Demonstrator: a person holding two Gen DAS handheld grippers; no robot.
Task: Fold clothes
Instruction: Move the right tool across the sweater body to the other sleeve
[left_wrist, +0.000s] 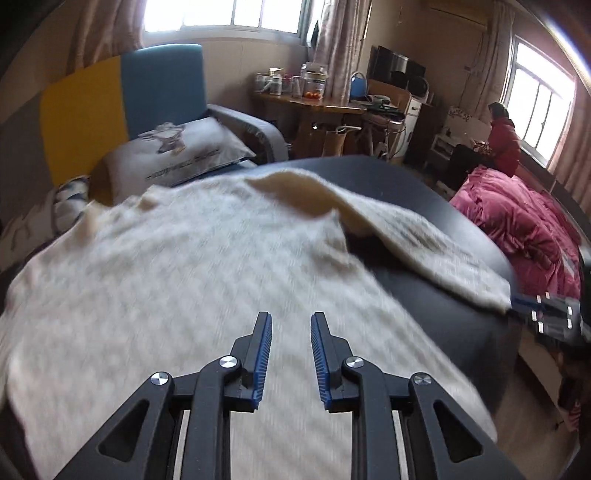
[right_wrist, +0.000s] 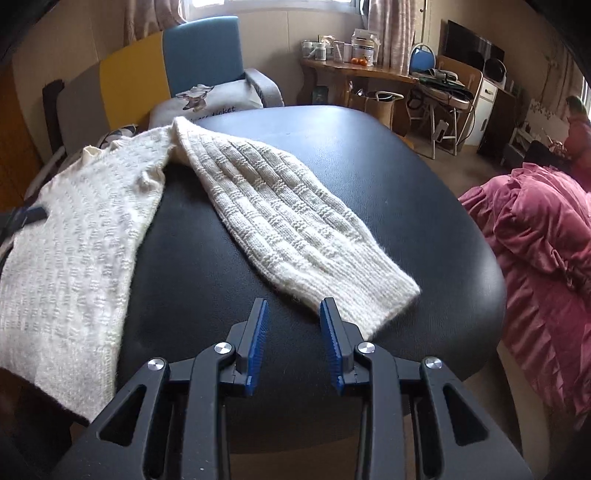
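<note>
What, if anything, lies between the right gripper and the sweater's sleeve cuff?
Nothing visible: the right gripper hovers at the sleeve cuff of the cream sweater, over bare black table.

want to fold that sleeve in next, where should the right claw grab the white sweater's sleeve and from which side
Grip the ribbed cuff, the sleeve's free end. It lies flat on the black table, with its near corner just ahead of the right claw, whose jaws stand apart with nothing between them. Come from the table's near edge, low, probably sliding one finger under the cuff's hem.
</note>
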